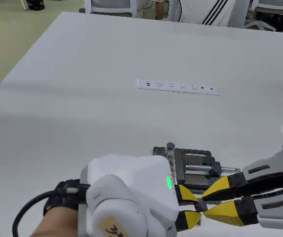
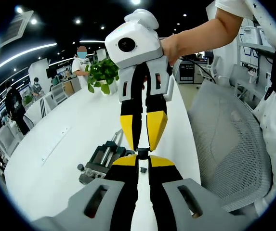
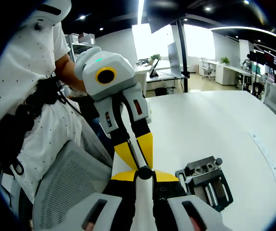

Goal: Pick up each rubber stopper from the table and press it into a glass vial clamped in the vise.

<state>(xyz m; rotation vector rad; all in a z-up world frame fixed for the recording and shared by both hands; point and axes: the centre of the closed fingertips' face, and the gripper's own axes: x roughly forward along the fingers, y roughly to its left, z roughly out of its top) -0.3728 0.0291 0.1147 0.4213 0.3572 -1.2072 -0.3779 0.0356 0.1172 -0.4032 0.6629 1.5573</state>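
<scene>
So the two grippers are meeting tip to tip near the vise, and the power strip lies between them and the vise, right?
Not quite. The left gripper and right gripper do meet tip to tip near the vise, but the power strip lies beyond the vise, farther up the table, not between it and them. The head view shows this.

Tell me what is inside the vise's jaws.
A row of clear vials stands clamped in the vise; the far one carries a dark stopper. The left gripper covers the row's near end, so the vials there and any stoppers cannot be seen.
</scene>
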